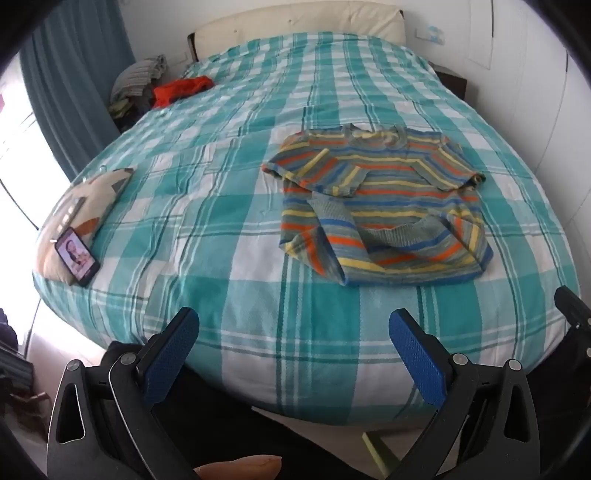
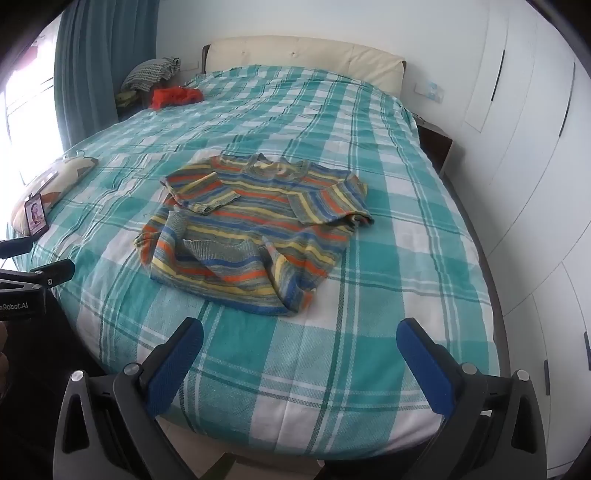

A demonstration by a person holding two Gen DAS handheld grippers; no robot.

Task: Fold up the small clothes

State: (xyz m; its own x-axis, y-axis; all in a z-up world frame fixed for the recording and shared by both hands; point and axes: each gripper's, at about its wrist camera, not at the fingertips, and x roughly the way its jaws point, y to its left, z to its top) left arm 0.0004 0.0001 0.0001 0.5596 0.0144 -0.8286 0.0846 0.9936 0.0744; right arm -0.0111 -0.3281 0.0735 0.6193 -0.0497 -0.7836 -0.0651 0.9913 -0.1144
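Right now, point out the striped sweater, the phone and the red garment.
Sweater [image 2: 258, 236]: right wrist view, on the middle of its striped body.
Phone [image 1: 77, 255]: left wrist view, on its lit screen.
Red garment [image 1: 181, 88]: left wrist view, on its bunched middle.

The sweater [image 1: 380, 203] lay on the bed [image 1: 229, 206], toward its near edge. A pillow [image 1: 83, 206] sat at the left edge, a phone [image 1: 77, 256] propped against it. A garment [image 1: 181, 88] lay far left, near the headboard [image 1: 299, 22].
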